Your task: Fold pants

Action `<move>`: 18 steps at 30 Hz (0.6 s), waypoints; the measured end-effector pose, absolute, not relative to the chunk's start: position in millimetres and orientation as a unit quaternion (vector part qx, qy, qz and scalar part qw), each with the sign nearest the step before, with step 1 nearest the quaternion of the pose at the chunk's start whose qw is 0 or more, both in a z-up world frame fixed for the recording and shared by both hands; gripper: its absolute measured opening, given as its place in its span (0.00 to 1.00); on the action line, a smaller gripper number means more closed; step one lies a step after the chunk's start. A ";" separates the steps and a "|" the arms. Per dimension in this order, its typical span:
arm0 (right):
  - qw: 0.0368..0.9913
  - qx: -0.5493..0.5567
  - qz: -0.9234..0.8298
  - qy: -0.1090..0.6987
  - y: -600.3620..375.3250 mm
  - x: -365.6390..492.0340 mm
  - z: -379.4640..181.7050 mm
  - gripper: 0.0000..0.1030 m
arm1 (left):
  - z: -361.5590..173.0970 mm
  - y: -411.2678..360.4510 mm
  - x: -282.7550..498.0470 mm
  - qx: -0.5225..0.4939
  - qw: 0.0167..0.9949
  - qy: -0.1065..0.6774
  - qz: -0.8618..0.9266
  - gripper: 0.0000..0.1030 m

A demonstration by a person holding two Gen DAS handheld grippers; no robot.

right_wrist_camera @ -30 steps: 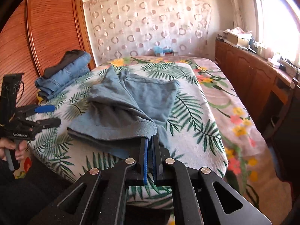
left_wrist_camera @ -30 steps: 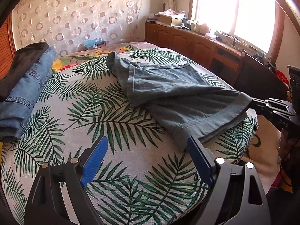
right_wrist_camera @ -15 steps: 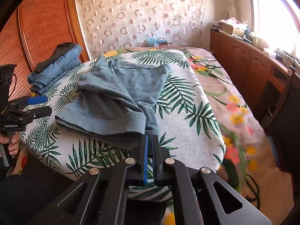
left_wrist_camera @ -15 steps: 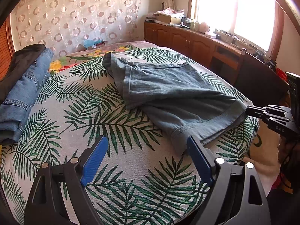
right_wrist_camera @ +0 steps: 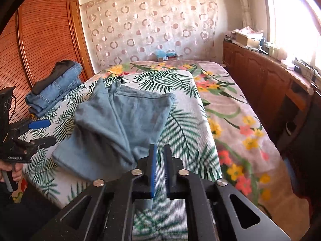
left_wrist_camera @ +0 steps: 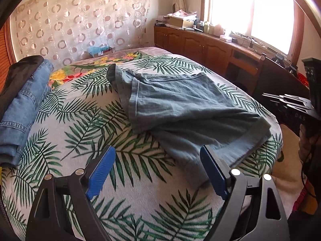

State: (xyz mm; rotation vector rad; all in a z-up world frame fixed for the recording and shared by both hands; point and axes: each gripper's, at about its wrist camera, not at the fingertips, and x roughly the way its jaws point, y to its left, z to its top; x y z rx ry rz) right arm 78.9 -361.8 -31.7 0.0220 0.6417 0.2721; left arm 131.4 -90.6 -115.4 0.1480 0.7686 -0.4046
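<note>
- Left wrist view: the pants (left_wrist_camera: 180,108), grey-blue and already doubled over, lie across the middle and right of the frame on the leaf-print bedspread (left_wrist_camera: 84,120). The left gripper (left_wrist_camera: 157,168) hangs at the bottom with jaws spread wide and nothing between them; its right pad sits just beside the near hem. A good next fold likely means catching both layers of that hem squarely.
- Right wrist view: the pants (right_wrist_camera: 120,120) lie at centre left. The right gripper (right_wrist_camera: 159,168), bottom centre, has jaws opening, a narrow gap, no cloth between.
</note>
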 end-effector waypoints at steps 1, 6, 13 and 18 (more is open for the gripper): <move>0.939 0.009 0.136 0.317 -361.2 88.2 -32.6 0.18 | -116.0 -90.6 134.4 0.072 0.905 0.372 -0.195 0.84; 0.931 0.008 0.153 0.332 -359.9 132.0 -34.7 0.26 | -112.9 -89.2 146.3 0.073 0.907 0.367 -0.192 0.84; 0.920 -0.015 0.164 0.356 -355.0 184.5 -35.4 0.28 | -103.6 -83.4 168.0 0.071 0.916 0.352 -0.178 0.84; 0.899 -0.006 0.171 0.403 -352.9 222.9 -47.8 0.28 | -102.2 -79.3 176.7 0.063 0.918 0.351 -0.172 0.84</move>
